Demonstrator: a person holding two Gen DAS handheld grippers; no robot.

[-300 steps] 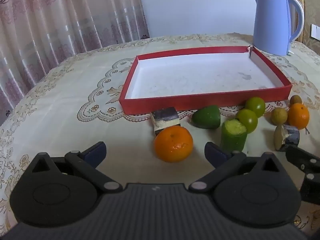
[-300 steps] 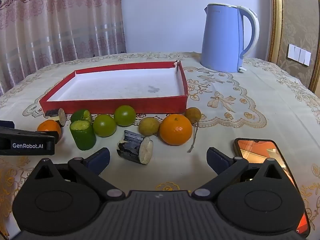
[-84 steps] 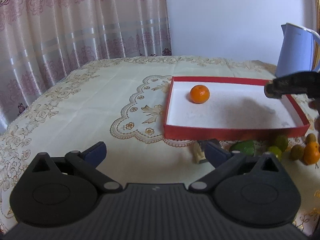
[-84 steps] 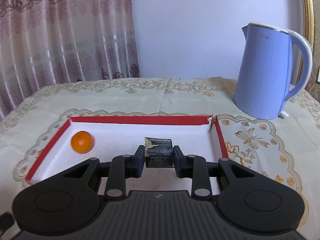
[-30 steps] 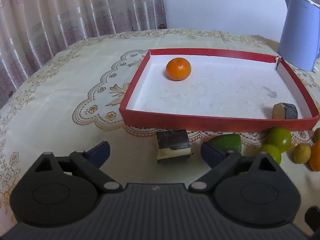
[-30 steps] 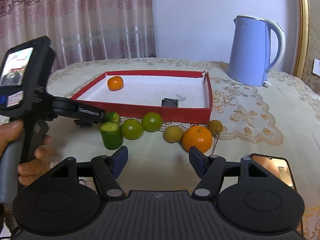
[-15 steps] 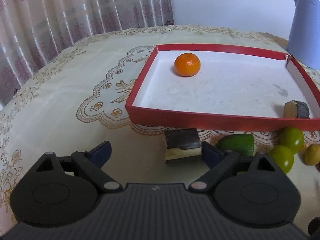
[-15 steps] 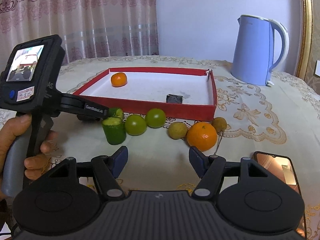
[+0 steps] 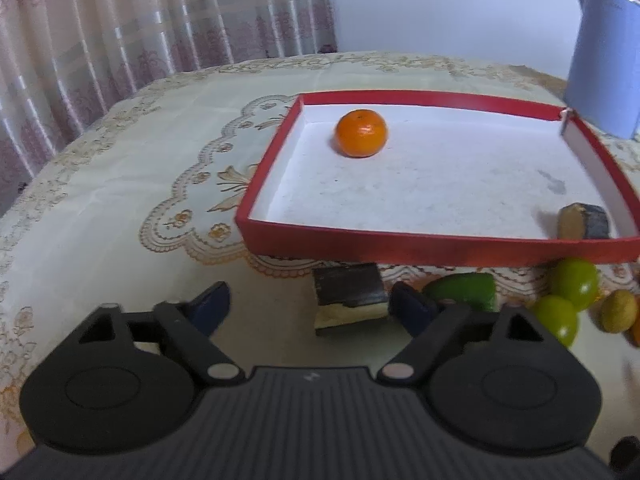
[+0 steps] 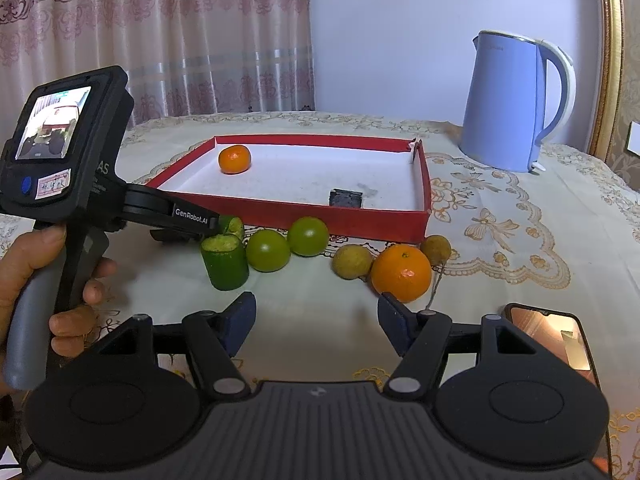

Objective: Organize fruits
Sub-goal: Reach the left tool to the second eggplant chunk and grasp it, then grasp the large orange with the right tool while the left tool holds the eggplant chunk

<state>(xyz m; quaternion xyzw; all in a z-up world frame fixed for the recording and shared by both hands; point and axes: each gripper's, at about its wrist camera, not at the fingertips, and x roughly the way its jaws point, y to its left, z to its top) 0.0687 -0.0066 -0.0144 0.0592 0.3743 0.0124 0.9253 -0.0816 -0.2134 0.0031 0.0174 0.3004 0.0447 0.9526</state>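
Left tool (image 9: 308,306) hangs low over the cream embroidered cloth-covered surface (image 9: 120,200), jaws closing. A dark-skinned sugarcane chunk with a pale cut face (image 9: 348,298) sits between the blue pads, near the right pad; pads not pressing yet. A person's hand (image 10: 44,280) grips this tool's handle. Right tool (image 10: 316,320) is half open, empty, above bare cloth. The shallow red cardboard tray with white floor (image 9: 400,242) holds a small orange mandarin (image 9: 361,133) at its far left and a second dark sugarcane chunk (image 9: 584,222) at the near right corner. Outside, along the tray's front wall: green cut cucumber piece (image 10: 224,262), two green round fruits (image 10: 268,250), two brownish-yellow small fruits (image 10: 353,262), a larger orange (image 10: 401,273). Blue electric kettle (image 10: 516,102) behind; black smartphone (image 10: 552,340) at right.
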